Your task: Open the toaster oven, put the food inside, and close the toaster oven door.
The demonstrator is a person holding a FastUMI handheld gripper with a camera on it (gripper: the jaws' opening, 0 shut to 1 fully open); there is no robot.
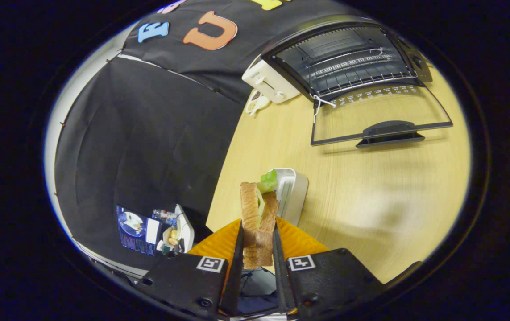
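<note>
Now the hand-held gripper (258,243) clamps the toasted brown sandwich with green lettuce (258,218) between both fingers, above the pale wooden worktop (371,191). Carry it level toward the black toaster oven (348,58), clearing its lowered glass door (379,120) beyond the fingers.

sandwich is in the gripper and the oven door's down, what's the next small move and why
Probably carry the sandwich forward toward the toaster oven. The gripper is shut on it, lifted off the white tray just ahead of the fingers, and the oven's door lies open on the table with the wire rack bare.
</note>
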